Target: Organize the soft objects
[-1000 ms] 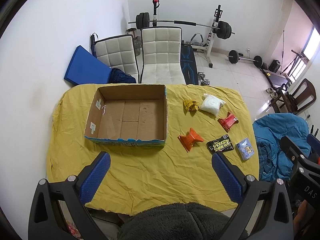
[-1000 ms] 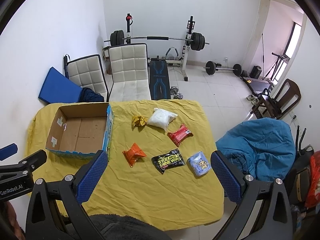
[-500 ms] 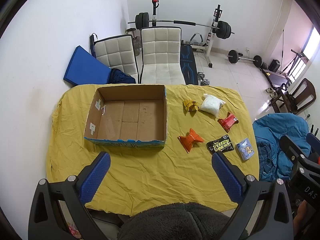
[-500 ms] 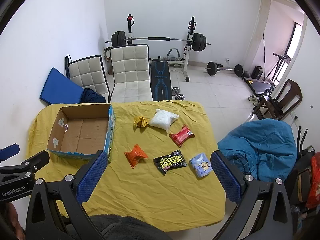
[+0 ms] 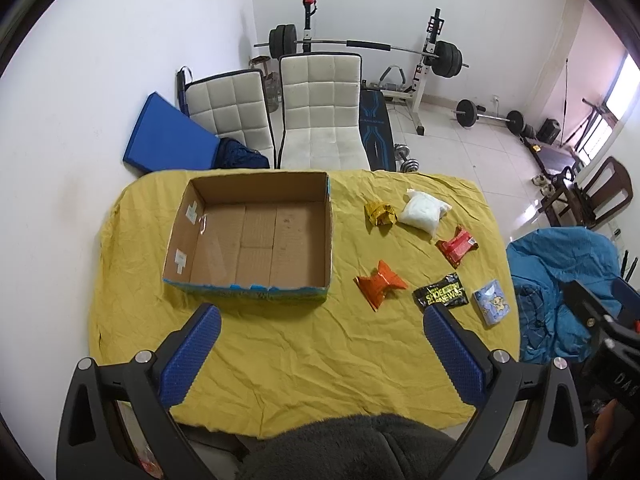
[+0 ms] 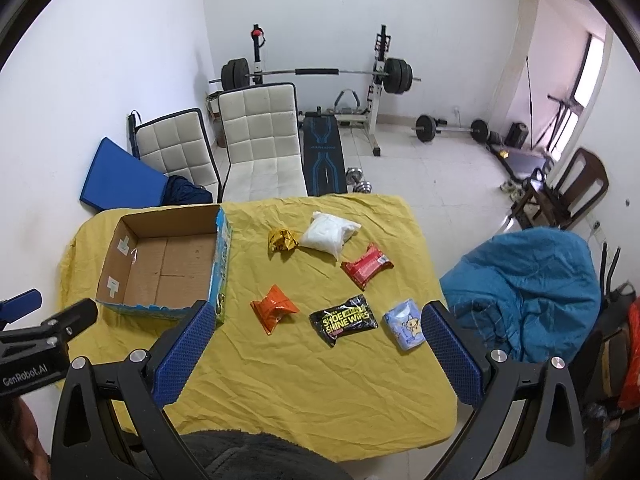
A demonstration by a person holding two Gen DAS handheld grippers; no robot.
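Left gripper [image 5: 320, 344]: jaws spread wide, nothing between the blue pads, held high above the near edge of the yellow tablecloth [image 5: 304, 364]. Directly ahead of its left finger sits the open cardboard box [image 5: 256, 236], empty, long side running across the view.

Right gripper [image 6: 316, 340]: also fully spread and empty, hovering over the near half of the cloth. From this tool the box lies ahead and to the left, just beyond its left fingertip.

Soft items, left to right as the right tool sees them, all lying loose on the cloth, none in the box:
- orange packet [image 6: 274, 308], ahead, slightly left of centre, nearest the box
- gold packet [image 6: 283, 239], further ahead
- white bag [image 6: 329, 234], far ahead, just beside the gold one
- black shoe shine wipes pack [image 6: 344, 319], closest, almost on the centreline; long axis roughly across the jaw gap, slightly tilted
- red packet [image 6: 367, 265], ahead-right
- light blue pouch [image 6: 404, 327], just inside the right finger

Judgement: no item moved yet; task at its start. All six lie to the right of the box, so the right gripper is the nearer tool; the left sees them off beyond its right finger. The wipes pack or orange packet are the shortest reach, then carry leftward to the box.
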